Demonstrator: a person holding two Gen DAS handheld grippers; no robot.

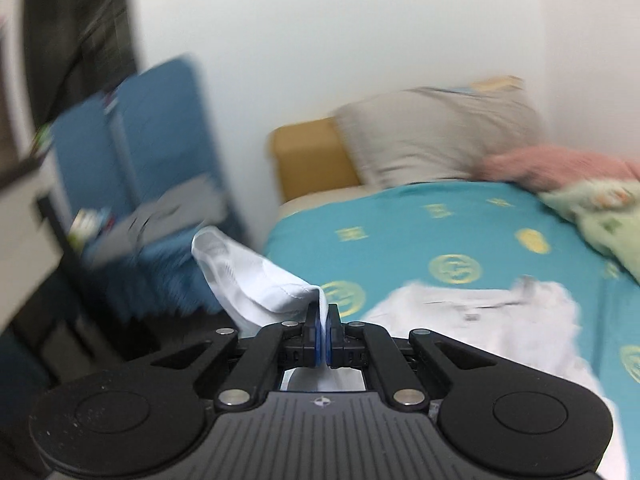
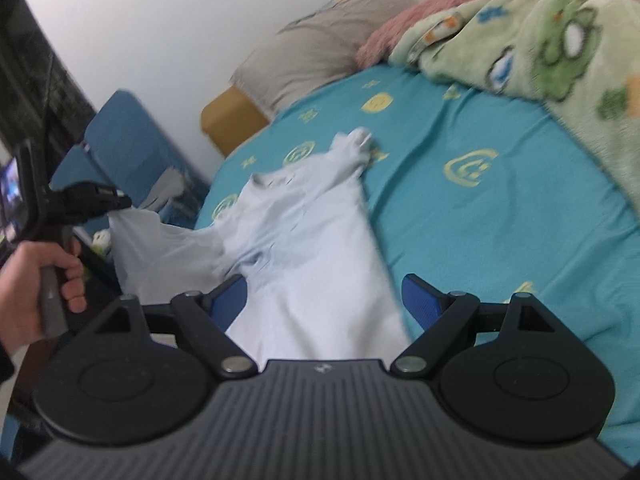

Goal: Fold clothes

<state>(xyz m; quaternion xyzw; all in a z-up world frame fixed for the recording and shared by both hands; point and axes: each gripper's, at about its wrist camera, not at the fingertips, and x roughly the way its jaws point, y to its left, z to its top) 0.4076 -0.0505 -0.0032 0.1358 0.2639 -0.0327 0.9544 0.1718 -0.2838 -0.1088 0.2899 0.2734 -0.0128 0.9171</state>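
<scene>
Blue-padded jaws of the left gripper (image 1: pixel 323 322) are clamped on a sleeve of the white shirt (image 2: pixel 316 248).

Seen from the right wrist, the left hand (image 2: pixel 28 284) is wrapped round the left gripper's handle at the far left, beyond the bed's edge, and the pinched sleeve is lifted clear of the bedsheet (image 2: pixel 500 208). A blue chair (image 2: pixel 120 140) is seen behind it against the wall. The rest of the shirt is spread flat on the turquoise sheet, its other sleeve stretched toward the grey pillow (image 2: pixel 320 44). The right gripper (image 2: pixel 326 300) is held over the shirt's lower part with its jaws wide apart, gripping nothing. A green patterned blanket (image 2: pixel 540 40) is heaped at the right.
</scene>
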